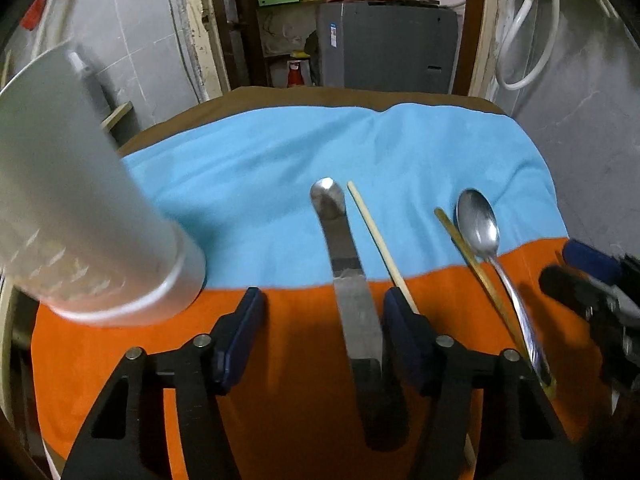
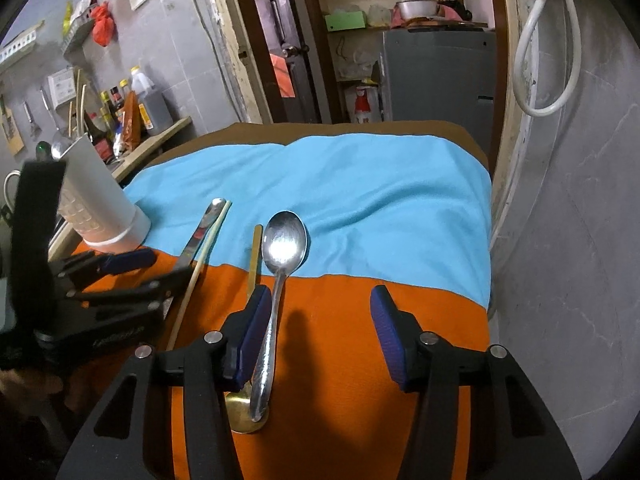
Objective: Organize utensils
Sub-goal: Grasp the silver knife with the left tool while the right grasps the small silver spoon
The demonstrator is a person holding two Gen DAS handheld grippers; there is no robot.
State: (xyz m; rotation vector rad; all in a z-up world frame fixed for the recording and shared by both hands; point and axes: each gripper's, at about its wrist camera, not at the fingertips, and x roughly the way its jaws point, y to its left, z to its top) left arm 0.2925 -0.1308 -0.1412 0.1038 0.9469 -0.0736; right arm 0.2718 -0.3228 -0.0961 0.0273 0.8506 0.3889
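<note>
Down the left wrist view, our left gripper [image 1: 322, 320] has its jaws half parted astride the knife [image 1: 348, 264], the pads not pressing it; a chopstick [image 1: 380, 240] lies beside it, and the white holder [image 1: 80, 208] stands at left on the cloth-covered counter [image 1: 260, 168]. From the right wrist view, our right gripper [image 2: 320, 332] straddles the steel spoon [image 2: 280, 280], whose handle lies against the left pad, unclamped, with a brass spoon [image 2: 252, 360] alongside.

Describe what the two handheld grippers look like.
Both grippers, the left gripper and the right gripper, look alike: black angular frames with triangular cutouts, silver round pivot pins and dark blue ribbed pads on the fingers. The left one's body carries faint lettering.
</note>
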